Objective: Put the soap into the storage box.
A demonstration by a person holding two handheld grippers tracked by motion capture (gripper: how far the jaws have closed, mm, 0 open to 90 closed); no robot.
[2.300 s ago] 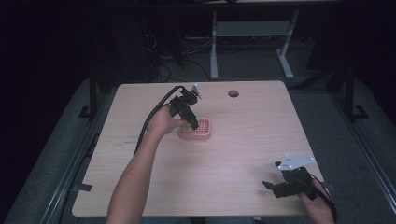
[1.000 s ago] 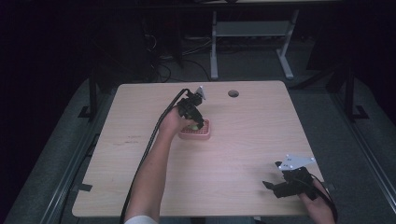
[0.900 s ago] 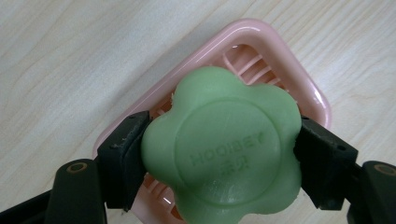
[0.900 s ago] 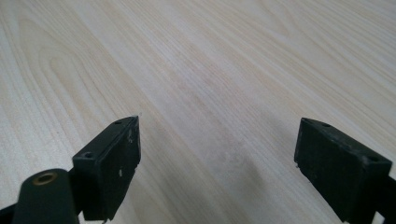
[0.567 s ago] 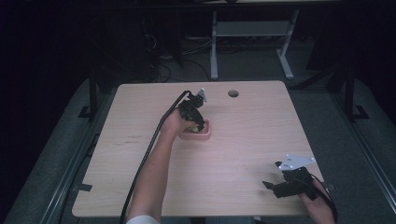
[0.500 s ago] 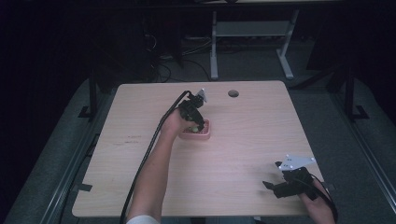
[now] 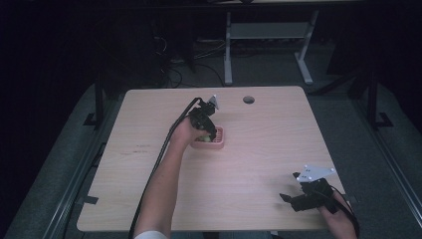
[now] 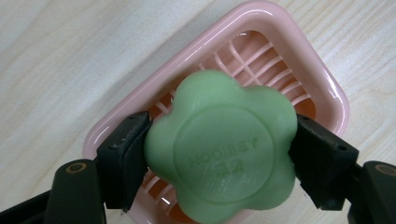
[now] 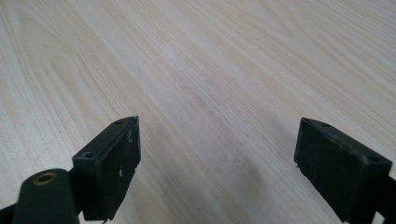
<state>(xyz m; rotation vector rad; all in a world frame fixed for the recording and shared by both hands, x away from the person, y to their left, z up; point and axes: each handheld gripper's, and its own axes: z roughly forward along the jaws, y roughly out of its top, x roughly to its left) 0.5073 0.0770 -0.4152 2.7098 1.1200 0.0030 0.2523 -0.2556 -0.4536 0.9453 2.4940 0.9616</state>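
green flower-shaped soap, stamped with faint lettering, is sitting clamped in the left gripper above a pink slatted dish. right gripper is hovering wide apart over the wooden table

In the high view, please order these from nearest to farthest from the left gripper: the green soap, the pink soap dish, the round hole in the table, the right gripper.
1. Green soap: held between the left gripper's fingers.
2. Pink soap dish: directly under the soap.
3. Round hole: toward the table's far edge, to the right.
4. Right gripper: at the near right corner.
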